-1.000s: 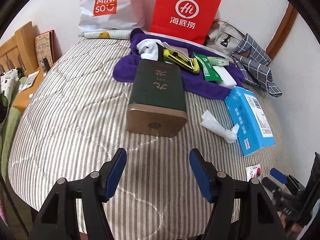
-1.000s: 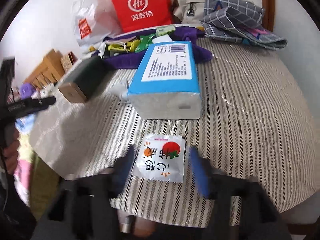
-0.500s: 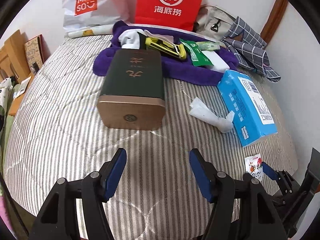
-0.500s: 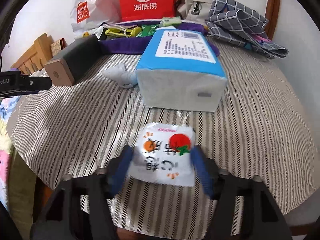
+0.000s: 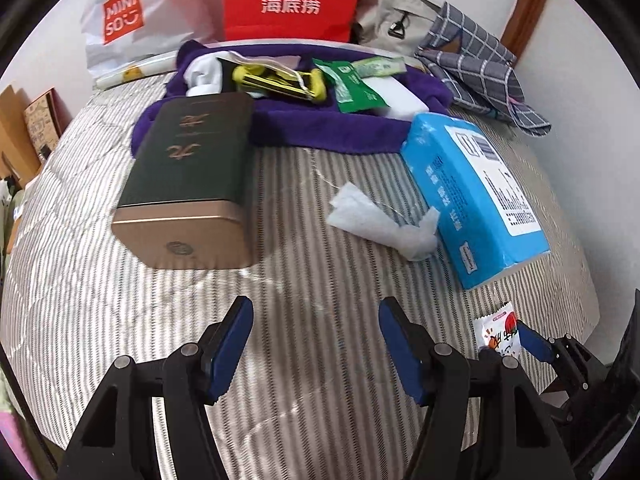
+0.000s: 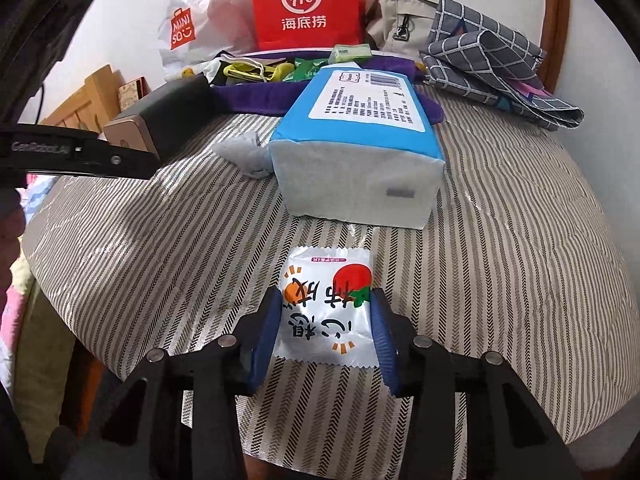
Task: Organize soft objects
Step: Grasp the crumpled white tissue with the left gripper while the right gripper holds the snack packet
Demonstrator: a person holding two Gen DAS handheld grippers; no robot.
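Observation:
A small white snack packet (image 6: 326, 308) with a red and orange print lies near the front edge of the striped bed (image 6: 500, 240). My right gripper (image 6: 325, 316) is closing its jaws on it, and both blue pads touch the packet's sides. In the left wrist view the same packet (image 5: 498, 330) shows at the lower right. My left gripper (image 5: 315, 308) hovers open and empty over the bedcover, short of a crumpled white tissue (image 5: 380, 228) and a blue tissue pack (image 5: 476, 200). Behind the packet is the blue tissue pack (image 6: 360, 160).
A dark green tin (image 5: 188, 184) with a gold lid lies left of centre. A purple towel (image 5: 320, 128) at the back carries several small items. Behind it are a red paper bag (image 5: 292, 0), a white shopping bag (image 5: 124, 20) and checked cloth (image 5: 480, 68).
My right gripper's jaws have narrowed from wide of the snack packet to touching its sides. My left gripper has drifted right, so the tin now sits left of its fingers.

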